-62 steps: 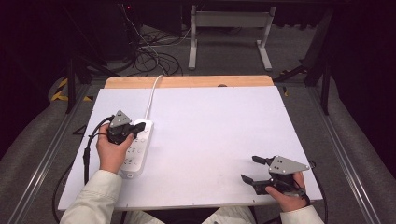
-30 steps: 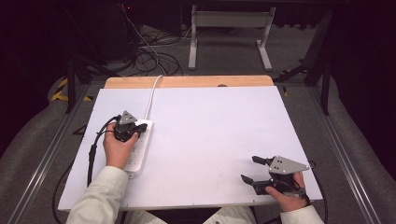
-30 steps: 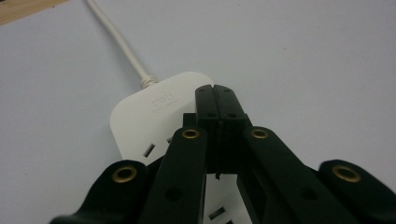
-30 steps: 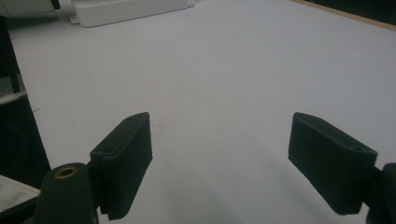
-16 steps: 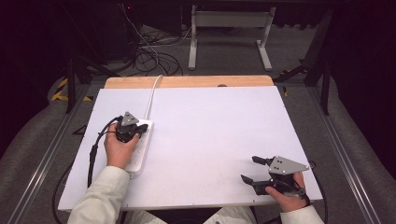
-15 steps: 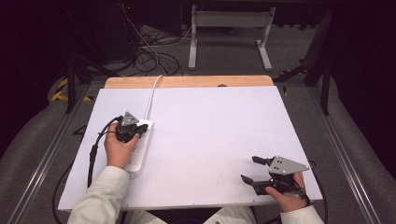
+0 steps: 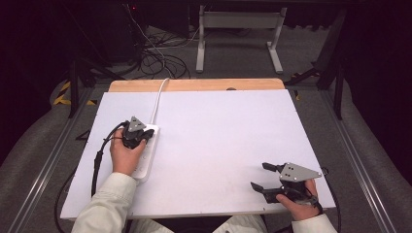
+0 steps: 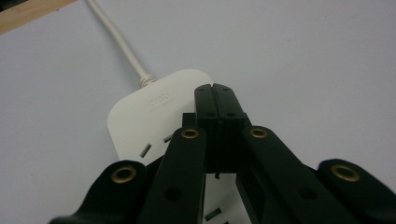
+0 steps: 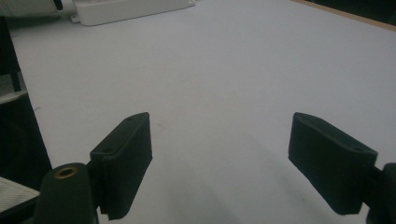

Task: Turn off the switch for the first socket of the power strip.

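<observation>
The white power strip (image 7: pixel 144 152) lies at the desk's (image 7: pixel 233 145) left side, long axis running away from the person, directly under the left gripper (image 8: pixel 215 100), whose fingers are pressed together holding nothing. The right gripper (image 9: pixel 219 158), fingers wide apart and empty, sits well apart.

This looks like a lab or recording studio: a flat white work table (image 7: pixel 233 145) with a pale wooden back edge (image 7: pixel 194 85), black curtained surrounds, tangled black cables (image 7: pixel 160 58) on grey carpet, and a grey metal desk frame (image 7: pixel 238 29) behind.
</observation>
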A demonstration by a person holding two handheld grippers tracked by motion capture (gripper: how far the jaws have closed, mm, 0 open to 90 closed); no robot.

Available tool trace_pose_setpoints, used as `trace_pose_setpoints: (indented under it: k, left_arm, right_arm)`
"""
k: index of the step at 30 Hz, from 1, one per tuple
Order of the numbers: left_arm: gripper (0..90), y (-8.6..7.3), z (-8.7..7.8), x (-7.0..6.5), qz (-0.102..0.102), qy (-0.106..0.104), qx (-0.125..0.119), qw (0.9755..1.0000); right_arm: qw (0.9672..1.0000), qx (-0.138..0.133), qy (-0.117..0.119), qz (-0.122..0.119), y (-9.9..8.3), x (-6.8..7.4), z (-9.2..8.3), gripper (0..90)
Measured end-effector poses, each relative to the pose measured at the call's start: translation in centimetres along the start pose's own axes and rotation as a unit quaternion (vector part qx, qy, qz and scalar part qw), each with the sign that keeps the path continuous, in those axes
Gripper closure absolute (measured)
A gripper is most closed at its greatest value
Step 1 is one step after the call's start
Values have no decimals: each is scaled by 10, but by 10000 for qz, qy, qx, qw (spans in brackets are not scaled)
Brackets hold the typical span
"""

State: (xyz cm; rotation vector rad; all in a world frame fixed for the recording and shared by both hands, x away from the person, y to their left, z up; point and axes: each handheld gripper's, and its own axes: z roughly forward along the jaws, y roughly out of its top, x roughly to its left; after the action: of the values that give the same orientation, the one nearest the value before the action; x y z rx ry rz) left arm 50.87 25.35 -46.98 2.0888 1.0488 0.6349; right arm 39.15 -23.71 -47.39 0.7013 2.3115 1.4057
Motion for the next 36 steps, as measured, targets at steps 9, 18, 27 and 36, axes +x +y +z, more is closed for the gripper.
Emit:
trace_pose_setpoints:
  k: [9, 18, 27, 36]
  left_arm:
    - [900, 1, 0, 0, -81, -24, 46, 10000]
    - [900, 2, 1, -3, -9, 57, 93, 9999]
    - [900, 5, -9, -1, -264, -166, -199, 9993]
    - [900, 13, -25, -7, -78, -48, -241, 9997]
  right_arm:
    - [10000, 6, 2, 3, 0, 0, 0, 219]
    - [10000, -1, 3, 5, 0, 0, 0, 219]
    - [10000, -5, 4, 41, -1, -1, 1, 219]
    - [10000, -2, 10, 46, -1, -1, 1, 219]
